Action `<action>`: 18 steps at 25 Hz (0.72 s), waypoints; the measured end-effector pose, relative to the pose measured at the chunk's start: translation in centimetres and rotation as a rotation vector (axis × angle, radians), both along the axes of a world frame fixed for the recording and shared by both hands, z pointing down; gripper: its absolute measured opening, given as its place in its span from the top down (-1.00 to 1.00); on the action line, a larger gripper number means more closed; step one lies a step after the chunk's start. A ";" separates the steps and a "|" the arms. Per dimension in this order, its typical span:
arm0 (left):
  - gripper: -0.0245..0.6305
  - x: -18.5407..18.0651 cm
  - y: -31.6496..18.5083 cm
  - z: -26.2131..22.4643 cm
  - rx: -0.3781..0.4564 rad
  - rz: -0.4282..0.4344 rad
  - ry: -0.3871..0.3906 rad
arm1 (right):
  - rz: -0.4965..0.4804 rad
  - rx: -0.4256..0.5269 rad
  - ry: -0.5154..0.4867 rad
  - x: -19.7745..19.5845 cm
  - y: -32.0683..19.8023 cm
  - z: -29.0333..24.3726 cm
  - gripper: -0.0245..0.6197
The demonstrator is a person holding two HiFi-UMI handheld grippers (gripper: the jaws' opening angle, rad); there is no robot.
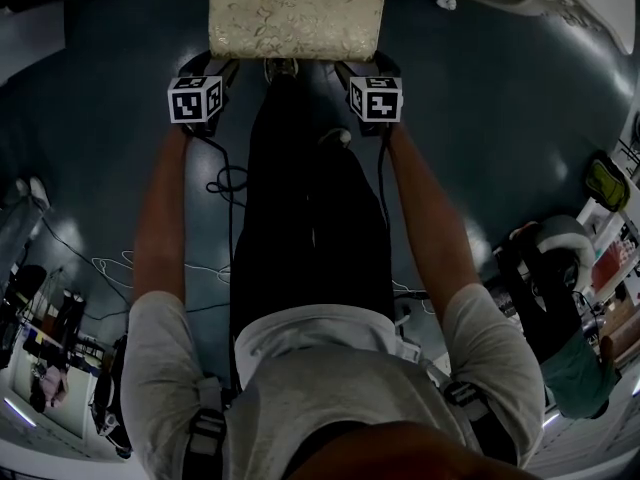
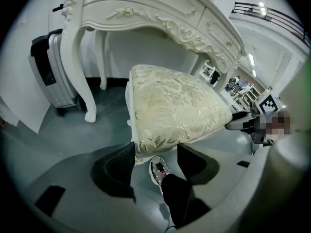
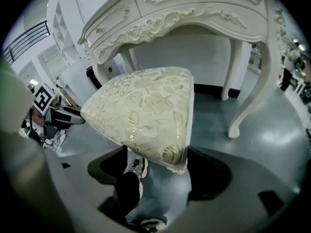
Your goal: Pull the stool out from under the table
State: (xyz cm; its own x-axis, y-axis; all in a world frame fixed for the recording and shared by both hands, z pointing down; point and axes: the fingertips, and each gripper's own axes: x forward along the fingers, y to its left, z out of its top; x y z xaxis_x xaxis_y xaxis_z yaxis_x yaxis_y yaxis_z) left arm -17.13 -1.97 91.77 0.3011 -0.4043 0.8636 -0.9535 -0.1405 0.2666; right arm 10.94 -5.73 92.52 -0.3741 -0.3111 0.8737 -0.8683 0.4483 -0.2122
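Clamping the stool point(image 1: 297, 8) by its near seat corners, the left tool point(image 2: 155, 150) and right tool point(image 3: 156, 154) each pinch its padded edge. The table point(image 2: 146, 13) stands beyond it. The cushion probably yields while the frame looks stiff and fairly heavy, so the firm rim is the place to grip.

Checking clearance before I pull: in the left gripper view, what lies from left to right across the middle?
suitcase → table leg → stool → right gripper
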 end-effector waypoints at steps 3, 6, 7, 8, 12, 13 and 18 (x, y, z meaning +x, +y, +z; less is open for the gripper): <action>0.10 -0.1 0.9 0.3 -0.008 -0.004 0.002 | -0.010 -0.012 0.007 -0.1 0.7 0.3 -0.23; 0.10 -0.2 1.9 0.4 -0.016 -0.009 0.003 | -0.021 -0.021 0.010 -0.3 1.6 0.4 -0.23; 0.10 -0.1 2.3 0.4 -0.019 -0.009 0.002 | -0.021 -0.024 0.012 -0.2 2.0 0.4 -0.23; 0.10 0.0 2.8 0.5 -0.023 -0.009 0.000 | -0.020 -0.027 0.014 0.0 2.5 0.5 -0.23; 0.10 0.5 4.1 0.5 -0.045 0.005 -0.015 | -0.021 -0.045 0.014 0.4 4.1 0.4 -0.23; 0.10 0.6 4.3 0.4 -0.046 0.007 -0.016 | -0.022 -0.048 0.014 0.5 4.2 0.3 -0.23; 0.10 0.9 5.6 0.2 -0.071 -0.007 -0.025 | -0.054 -0.073 0.031 0.7 4.7 0.1 -0.23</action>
